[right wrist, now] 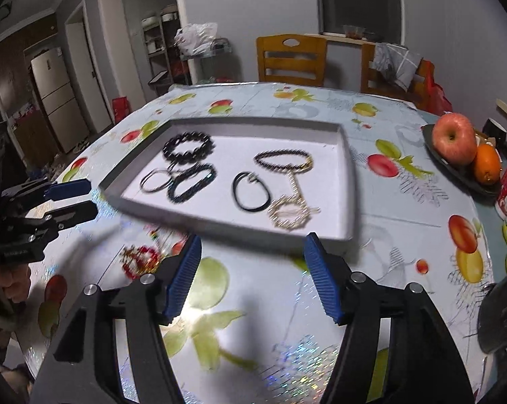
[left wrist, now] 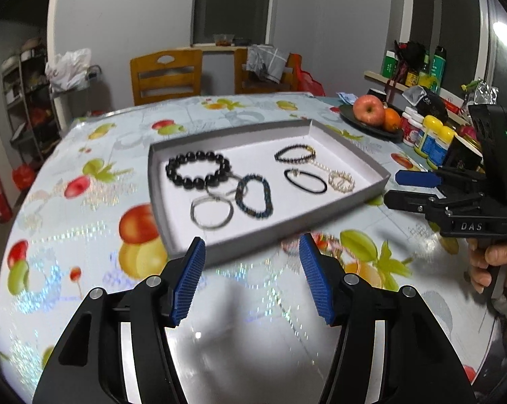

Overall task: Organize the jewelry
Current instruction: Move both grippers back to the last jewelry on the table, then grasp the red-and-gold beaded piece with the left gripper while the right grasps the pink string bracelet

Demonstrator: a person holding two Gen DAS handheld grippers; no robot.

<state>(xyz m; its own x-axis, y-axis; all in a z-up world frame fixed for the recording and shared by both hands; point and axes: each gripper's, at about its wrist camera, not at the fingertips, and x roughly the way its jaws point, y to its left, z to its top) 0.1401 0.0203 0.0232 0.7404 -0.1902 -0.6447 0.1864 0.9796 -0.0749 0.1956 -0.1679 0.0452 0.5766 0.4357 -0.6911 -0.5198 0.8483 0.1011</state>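
1. Fruit-print cloth covers the table (left wrist: 85,202), bare and shiny at the near edge.
2. Left gripper (left wrist: 250,277) hangs over that edge, jaws apart, nothing between them.
3. Right gripper (right wrist: 251,276) likewise stands open and empty, beside it.
4. Just beyond the tips, a red beaded bracelet (right wrist: 142,261) lies on the cloth, outside the tray.
5. Next comes the grey tray (left wrist: 159,208), holding a black bead bracelet (left wrist: 197,170), a silver bangle (left wrist: 211,210), a dark braided band (left wrist: 255,195), a black cord loop (left wrist: 305,180) and a pearl piece (left wrist: 341,181).
6. Farther right, a plate (right wrist: 455,165) bears an apple (right wrist: 453,138) and an orange (right wrist: 485,163).
7. Two wooden chairs (left wrist: 167,75) stand behind.
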